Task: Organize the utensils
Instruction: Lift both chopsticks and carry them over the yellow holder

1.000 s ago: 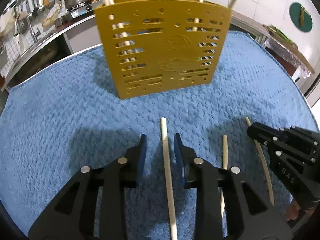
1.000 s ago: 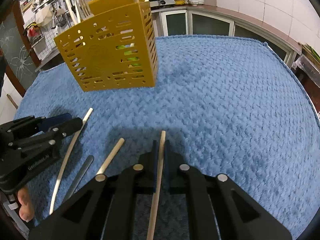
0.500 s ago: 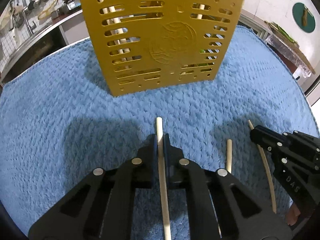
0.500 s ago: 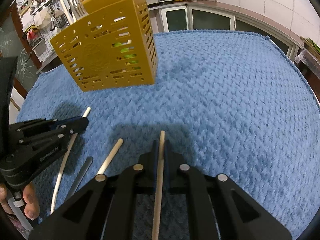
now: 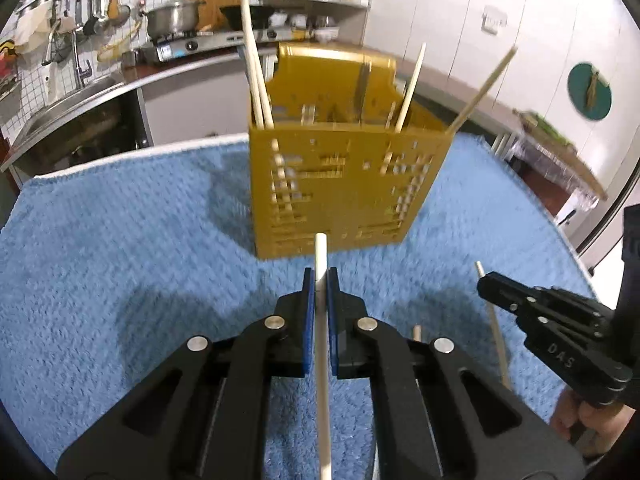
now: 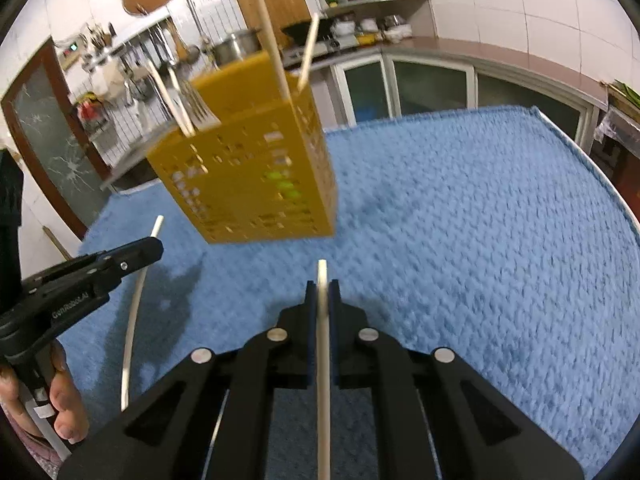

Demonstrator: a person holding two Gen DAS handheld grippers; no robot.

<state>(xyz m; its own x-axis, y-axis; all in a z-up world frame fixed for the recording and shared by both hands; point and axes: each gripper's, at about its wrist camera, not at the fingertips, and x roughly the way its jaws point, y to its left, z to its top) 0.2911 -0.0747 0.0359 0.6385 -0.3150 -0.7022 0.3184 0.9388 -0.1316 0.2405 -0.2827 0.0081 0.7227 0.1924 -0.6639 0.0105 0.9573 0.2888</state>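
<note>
I am holding two chopsticks right now, one in each gripper. The white chopstick (image 5: 321,320) is sitting between the blue pads of my left gripper (image 5: 320,280), and the jaws are squeezing tight on it. Its tip is sticking out past the fingers, and its long line is pointing straight ahead at the yellow holder (image 5: 344,184). The pale wooden chopstick (image 6: 322,340) is being pinched the same way in my right gripper (image 6: 322,286), also pointing forward.

The holder is standing upright on the cloth, in front of both grippers and above their tips in each view. It is looking more straight ahead of my left gripper and a bit off to the left of my right one, so I am guessing the left hand is lined up better. Other sticks and some forks (image 6: 196,104) are already standing in it. I am thinking each stick has to tip up so one end goes down into the open top.

One more stick (image 5: 417,334) is lying on the blue towel (image 5: 120,260) between my two grippers.

Around the towel I am seeing a kitchen, with a metal pot (image 5: 170,20) on a counter, shelves of bottles and white wall tiles.
</note>
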